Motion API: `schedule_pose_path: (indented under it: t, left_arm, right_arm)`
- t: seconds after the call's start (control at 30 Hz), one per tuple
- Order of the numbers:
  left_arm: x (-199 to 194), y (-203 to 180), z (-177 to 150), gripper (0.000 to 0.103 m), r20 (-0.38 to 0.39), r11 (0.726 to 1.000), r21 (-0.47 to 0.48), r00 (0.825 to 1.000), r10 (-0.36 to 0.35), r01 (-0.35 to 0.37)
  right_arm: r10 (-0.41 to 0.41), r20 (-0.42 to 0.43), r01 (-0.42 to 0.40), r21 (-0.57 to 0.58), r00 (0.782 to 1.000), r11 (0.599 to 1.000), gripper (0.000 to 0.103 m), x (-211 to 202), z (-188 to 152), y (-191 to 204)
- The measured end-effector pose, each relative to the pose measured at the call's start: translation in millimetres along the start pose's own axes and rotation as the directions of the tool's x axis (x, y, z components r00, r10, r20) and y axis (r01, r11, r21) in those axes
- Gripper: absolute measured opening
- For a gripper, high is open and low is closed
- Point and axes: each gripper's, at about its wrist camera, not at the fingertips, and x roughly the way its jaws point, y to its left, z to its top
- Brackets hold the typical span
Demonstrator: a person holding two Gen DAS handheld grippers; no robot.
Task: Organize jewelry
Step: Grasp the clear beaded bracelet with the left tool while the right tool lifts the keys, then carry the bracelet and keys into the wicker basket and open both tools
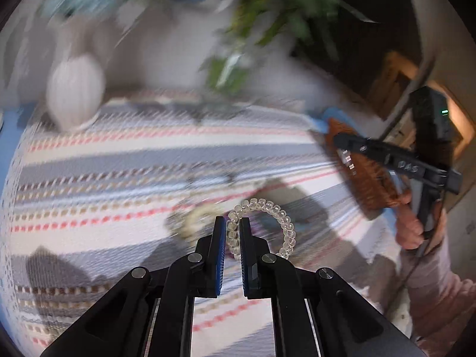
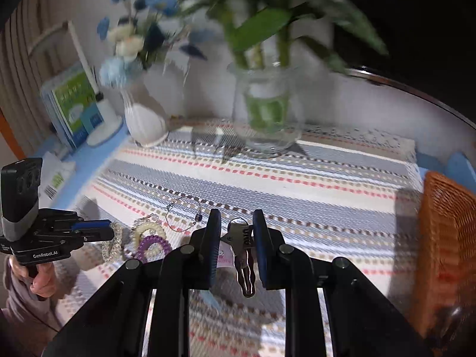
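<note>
My left gripper [image 1: 232, 226] is shut on a clear spiral coil bracelet [image 1: 269, 208] and holds it above the striped cloth; it also shows in the right wrist view [image 2: 114, 233] with the clear coil [image 2: 110, 247] hanging from it. My right gripper [image 2: 236, 223] is shut on a silver key [image 2: 245, 261] with a ring and a small pink tag [image 2: 224, 257]. A cream coil [image 2: 148, 229], a purple coil [image 2: 151, 245] and a thin chain bracelet [image 2: 183, 212] lie on the cloth left of the right gripper.
An orange woven basket [image 2: 443, 247] stands at the right edge of the striped cloth [image 2: 297, 178]. At the back are a glass vase with green stems [image 2: 267, 113], a white vase with flowers [image 2: 145, 119], a lamp base [image 2: 104, 125] and books [image 2: 71, 101].
</note>
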Motion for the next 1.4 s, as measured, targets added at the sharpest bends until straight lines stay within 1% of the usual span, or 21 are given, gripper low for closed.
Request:
schedule_pose_path:
  t: [0.03,0.1,0.17,0.23,0.3,0.4,0.47,0.53,0.6,0.7,0.73,0.8,0.87,0.97,1.13,1.2,1.27,1.4]
  left_arm:
    - [-3,-15,6,0.009,0.007,0.999,0.024,1.0,-0.026,0.026]
    - [-2,-38,18,0.009,0.007,0.997,0.061,0.999,-0.05,0.049]
    - [3,-62,29,0.009,0.004,0.993,0.102,0.998,-0.06,0.059]
    - [11,-88,37,0.009,-0.004,0.987,0.138,0.996,-0.086,0.086]
    - [27,-115,49,0.009,-0.02,0.98,0.168,0.994,-0.109,0.111]
    - [61,-161,68,0.009,-0.062,0.965,0.195,0.984,-0.169,0.178]
    - [84,-188,78,0.009,-0.084,0.956,0.214,0.979,-0.188,0.202]
    - [108,-213,87,0.009,-0.112,0.947,0.219,0.97,-0.216,0.237]
    - [133,-238,95,0.009,-0.135,0.938,0.223,0.962,-0.238,0.264]
    - [168,-273,99,0.009,-0.164,0.931,0.245,0.958,-0.236,0.271]
    - [181,-280,100,0.009,-0.172,0.931,0.253,0.959,-0.225,0.264]
    - [203,-295,100,0.009,-0.185,0.93,0.274,0.962,-0.2,0.246]
    - [224,-306,99,0.009,-0.195,0.93,0.295,0.967,-0.167,0.22]
    - [242,-310,95,0.009,-0.21,0.932,0.303,0.968,-0.138,0.199]
    - [259,-311,91,0.009,-0.214,0.93,0.335,0.973,-0.084,0.154]
    - [261,-311,91,0.009,-0.211,0.928,0.341,0.974,-0.081,0.151]
    - [259,-309,93,0.01,-0.21,0.928,0.333,0.973,-0.098,0.165]
    - [246,-309,95,0.013,-0.2,0.927,0.327,0.972,-0.124,0.186]
  right_arm:
    - [0.006,0.003,-0.006,0.016,1.0,1.0,0.023,-8,-1,-6]
    - [0.013,0.009,-0.014,0.063,1.0,0.998,0.023,-28,-6,-24]
    - [-0.017,0.014,0.016,0.097,1.0,0.995,0.023,-46,-12,-41]
    - [-0.057,0.031,0.053,0.12,0.998,0.991,0.023,-67,-19,-59]
    - [-0.092,0.04,0.085,0.147,0.995,0.985,0.023,-85,-25,-77]
    - [-0.152,0.047,0.139,0.207,0.987,0.968,0.023,-110,-39,-114]
    - [-0.202,0.044,0.186,0.242,0.978,0.952,0.023,-125,-49,-140]
    - [-0.248,0.031,0.229,0.29,0.968,0.929,0.023,-138,-61,-170]
    - [-0.266,0.023,0.244,0.335,0.964,0.91,0.023,-147,-69,-194]
    - [-0.305,-0.001,0.281,0.396,0.952,0.874,0.023,-154,-82,-229]
    - [-0.31,-0.013,0.286,0.418,0.951,0.862,0.023,-154,-87,-242]
    - [-0.302,-0.023,0.28,0.445,0.953,0.85,0.023,-152,-91,-257]
    - [-0.304,-0.036,0.285,0.468,0.952,0.837,0.023,-146,-95,-271]
    - [-0.307,-0.063,0.298,0.486,0.95,0.822,0.023,-134,-98,-288]
    - [-0.304,-0.097,0.313,0.471,0.948,0.825,0.024,-110,-92,-302]
    - [-0.308,-0.102,0.319,0.468,0.946,0.824,0.024,-106,-91,-304]
    - [-0.321,-0.096,0.328,0.468,0.942,0.82,0.024,-104,-90,-305]
    - [-0.29,-0.06,0.281,0.499,0.955,0.82,0.028,-112,-93,-307]
